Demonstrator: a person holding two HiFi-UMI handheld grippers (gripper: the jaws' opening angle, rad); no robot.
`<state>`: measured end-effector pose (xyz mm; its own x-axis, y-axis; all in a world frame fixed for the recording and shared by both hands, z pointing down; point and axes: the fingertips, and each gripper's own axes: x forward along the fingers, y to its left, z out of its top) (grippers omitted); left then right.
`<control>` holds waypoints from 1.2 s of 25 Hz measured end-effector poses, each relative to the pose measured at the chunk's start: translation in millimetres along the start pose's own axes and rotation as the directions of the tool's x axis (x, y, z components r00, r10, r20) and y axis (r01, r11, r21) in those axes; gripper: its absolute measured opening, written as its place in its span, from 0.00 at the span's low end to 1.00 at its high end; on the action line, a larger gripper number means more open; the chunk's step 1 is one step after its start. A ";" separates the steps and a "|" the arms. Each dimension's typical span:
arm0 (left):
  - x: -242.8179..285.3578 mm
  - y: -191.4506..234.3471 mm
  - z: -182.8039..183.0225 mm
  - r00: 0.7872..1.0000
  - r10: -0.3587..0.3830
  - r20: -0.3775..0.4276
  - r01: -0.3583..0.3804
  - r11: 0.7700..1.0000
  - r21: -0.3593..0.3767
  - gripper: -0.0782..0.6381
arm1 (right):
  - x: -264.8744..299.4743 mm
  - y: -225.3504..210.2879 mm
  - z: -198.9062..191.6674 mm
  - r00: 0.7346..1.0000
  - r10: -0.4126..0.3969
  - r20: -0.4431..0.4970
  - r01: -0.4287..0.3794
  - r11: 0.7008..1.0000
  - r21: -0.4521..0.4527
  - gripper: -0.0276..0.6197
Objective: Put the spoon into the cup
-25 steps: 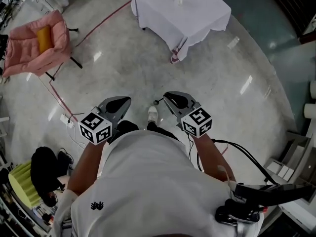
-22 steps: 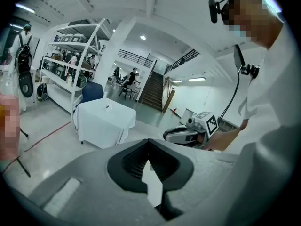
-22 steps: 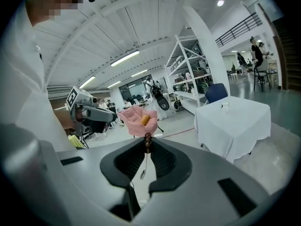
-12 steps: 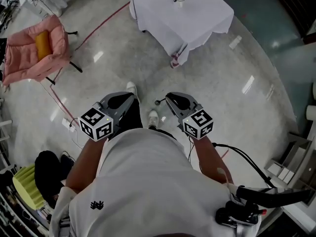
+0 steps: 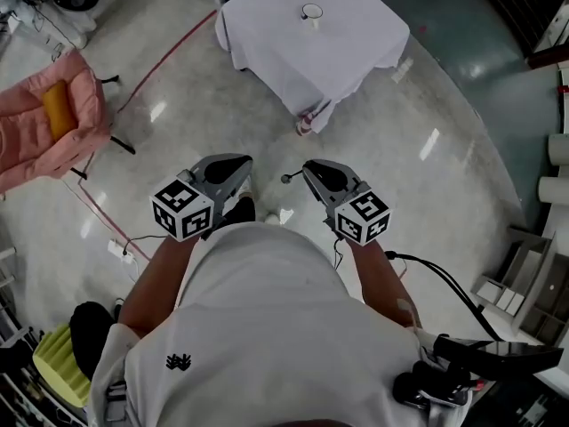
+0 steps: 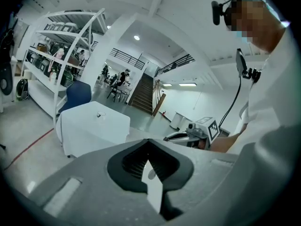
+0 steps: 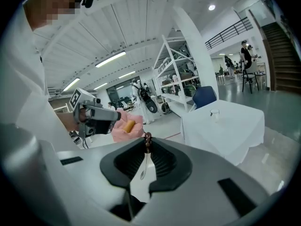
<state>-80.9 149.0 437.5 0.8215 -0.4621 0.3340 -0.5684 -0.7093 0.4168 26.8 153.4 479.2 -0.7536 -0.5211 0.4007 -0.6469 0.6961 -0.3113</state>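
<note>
You carry the thin metal spoon with the dark knobbed end (image 7: 145, 161), pinched upright in your right gripper (image 7: 147, 142).
Your left gripper (image 6: 149, 142) has its jaws pressed together, seemingly on nothing. The small clear cup (image 5: 310, 12) stands on the square white-clothed table (image 5: 356, 56), well apart from both grippers. Since 1 second ago that table has drawn nearer in the head view, and the pink padded chair (image 5: 31, 140) has slid toward the left edge.
</note>
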 end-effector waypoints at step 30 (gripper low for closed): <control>47.5 236.8 134.5 0.994 0.106 0.028 -0.106 0.994 0.002 0.12 | 171.7 -227.9 191.0 0.987 -0.139 0.082 0.141 0.990 -0.012 0.11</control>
<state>-170.5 -112.5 438.3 0.7578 -0.5493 0.3522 -0.6520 -0.6577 0.3772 22.5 -189.0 454.2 -0.6631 -0.6517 0.3683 -0.7451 0.6216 -0.2417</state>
